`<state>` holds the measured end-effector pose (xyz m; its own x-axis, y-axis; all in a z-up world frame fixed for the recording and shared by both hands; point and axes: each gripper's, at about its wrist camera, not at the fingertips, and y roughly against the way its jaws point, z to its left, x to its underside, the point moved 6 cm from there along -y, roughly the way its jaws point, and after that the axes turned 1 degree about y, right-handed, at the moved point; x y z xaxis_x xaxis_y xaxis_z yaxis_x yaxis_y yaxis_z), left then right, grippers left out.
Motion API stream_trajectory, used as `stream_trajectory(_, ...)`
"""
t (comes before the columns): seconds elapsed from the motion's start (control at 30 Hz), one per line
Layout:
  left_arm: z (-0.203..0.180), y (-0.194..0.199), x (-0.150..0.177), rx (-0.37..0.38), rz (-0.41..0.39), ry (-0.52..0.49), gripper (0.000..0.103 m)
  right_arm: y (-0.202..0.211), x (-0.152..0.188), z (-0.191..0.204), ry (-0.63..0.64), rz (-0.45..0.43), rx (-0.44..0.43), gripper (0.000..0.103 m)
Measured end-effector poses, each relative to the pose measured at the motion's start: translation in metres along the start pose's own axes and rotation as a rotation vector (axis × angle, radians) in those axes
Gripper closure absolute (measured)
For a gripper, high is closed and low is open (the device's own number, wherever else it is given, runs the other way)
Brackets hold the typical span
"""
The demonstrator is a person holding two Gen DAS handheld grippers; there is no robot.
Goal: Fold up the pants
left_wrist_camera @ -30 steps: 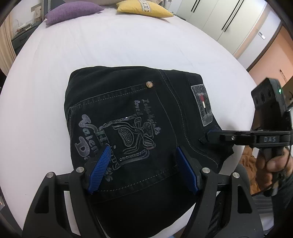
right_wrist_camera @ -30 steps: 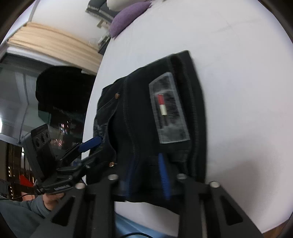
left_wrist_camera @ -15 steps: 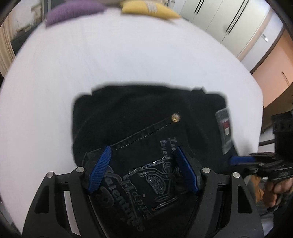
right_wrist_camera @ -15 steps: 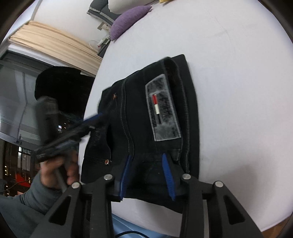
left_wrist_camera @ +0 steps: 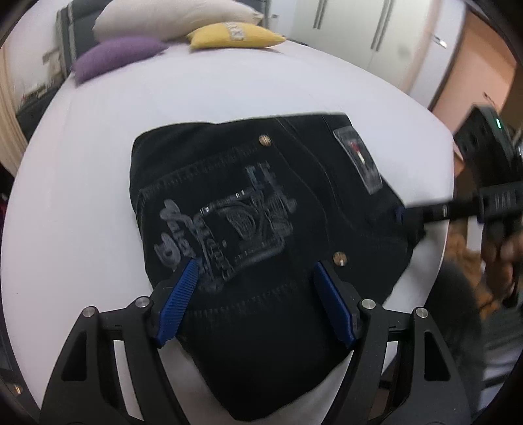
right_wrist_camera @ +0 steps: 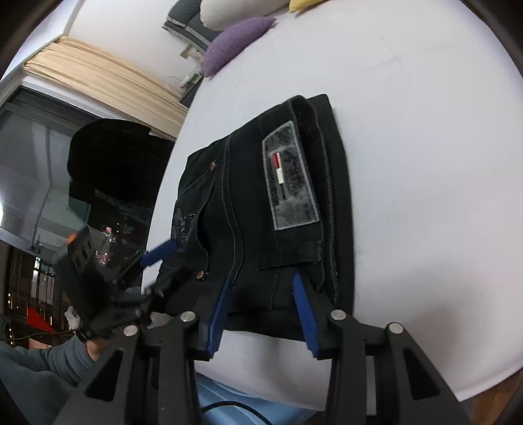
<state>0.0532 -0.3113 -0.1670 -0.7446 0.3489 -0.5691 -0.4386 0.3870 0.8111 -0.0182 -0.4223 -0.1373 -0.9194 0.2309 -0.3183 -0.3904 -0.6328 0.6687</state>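
Observation:
The black pants point(left_wrist_camera: 261, 209) lie folded in a compact bundle on the white bed point(left_wrist_camera: 81, 196), back pocket embroidery and grey label facing up. My left gripper point(left_wrist_camera: 255, 287) hovers open over the bundle's near edge, its blue pads point(left_wrist_camera: 176, 304) clear of the cloth. In the right wrist view the pants point(right_wrist_camera: 261, 202) lie with their waistband end toward my right gripper point(right_wrist_camera: 261, 297). Its jaws are opening, the cloth edge lies between the pads point(right_wrist_camera: 302, 310), and they do not press on it. The left gripper's blue fingertip point(right_wrist_camera: 157, 253) shows at the bundle's left side.
A purple pillow point(left_wrist_camera: 114, 57), a yellow one point(left_wrist_camera: 235, 34) and a white one point(left_wrist_camera: 170, 14) lie at the bed's head. Wardrobe doors point(left_wrist_camera: 376, 29) stand behind. A curtain point(right_wrist_camera: 98, 81) and dark window point(right_wrist_camera: 39, 196) are beyond the bed's left edge. A person's sleeve point(right_wrist_camera: 42, 366) is low left.
The right jaws have spread apart and let go of the pants' edge they were pinching. The left gripper swung in over the bundle and drew back, staying open.

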Motion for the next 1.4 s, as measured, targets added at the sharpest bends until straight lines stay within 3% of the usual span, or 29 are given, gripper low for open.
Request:
stream_trajectory(0.1, 0.003, 0.013, -0.004, 0.054, -0.007, 0.071, 0.031, 0.008, -0.003, 0.006, 0.000, -0.004, 0.010, 0.061)
stream_trajectory(0.17, 0.015, 0.034, -0.011, 0.089, -0.074, 0.134, 0.031, 0.023, -0.011, 0.014, 0.023, -0.037, 0.002, 0.052)
stream_trajectory(0.2, 0.024, 0.045, -0.014, 0.084, -0.114, 0.157, 0.028, 0.031, -0.012, 0.014, 0.031, -0.055, -0.005, 0.040)
stream_trajectory(0.23, 0.034, 0.051, -0.017, 0.070, -0.141, 0.181, 0.024, 0.039, -0.018, 0.013, 0.033, -0.077, -0.009, 0.034)
stream_trajectory(0.27, 0.045, 0.053, -0.019, 0.057, -0.153, 0.208, 0.011, 0.043, -0.023, 0.009, 0.029, -0.089, -0.002, 0.027)
stream_trajectory(0.3, 0.055, 0.053, -0.019, 0.052, -0.152, 0.230, 0.007, 0.044, -0.029, 0.004, 0.016, -0.094, 0.014, 0.026)
stream_trajectory(0.4, 0.087, 0.036, -0.015, 0.060, -0.080, 0.333, 0.007, 0.034, -0.044, -0.016, -0.041, -0.066, 0.009, 0.026)
stream_trajectory(0.53, 0.102, 0.006, 0.000, 0.144, 0.048, 0.426, 0.007, 0.003, -0.052, -0.037, -0.103, 0.005, -0.007, 0.026)
stream_trajectory(0.7, 0.095, -0.020, -0.011, 0.180, 0.105, 0.403, 0.009, -0.020, -0.068, -0.046, -0.128, 0.015, -0.030, 0.027)
stream_trajectory(0.77, 0.093, -0.028, -0.015, 0.210, 0.137, 0.405, 0.009, -0.026, -0.072, -0.044, -0.134, 0.020, -0.033, 0.037)
stream_trajectory(0.83, 0.092, -0.030, -0.017, 0.215, 0.168, 0.381, 0.015, -0.035, -0.073, -0.043, -0.128, 0.045, -0.019, 0.046)
stream_trajectory(0.9, 0.085, -0.034, -0.023, 0.229, 0.191, 0.368, 0.036, -0.038, -0.073, -0.040, -0.120, 0.057, 0.000, 0.056)
stream_trajectory(1.1, 0.078, -0.030, -0.030, 0.193, 0.182, 0.348, 0.063, -0.031, -0.073, -0.021, -0.006, 0.052, 0.129, 0.075)
stream_trajectory(1.23, 0.079, -0.019, -0.034, 0.202, 0.160, 0.360, 0.074, -0.024, -0.073, 0.001, 0.067, 0.026, 0.212, 0.081)
stream_trajectory(1.4, 0.082, -0.004, -0.045, 0.209, 0.124, 0.345, 0.081, -0.009, -0.089, 0.043, 0.154, -0.027, 0.205, 0.083)
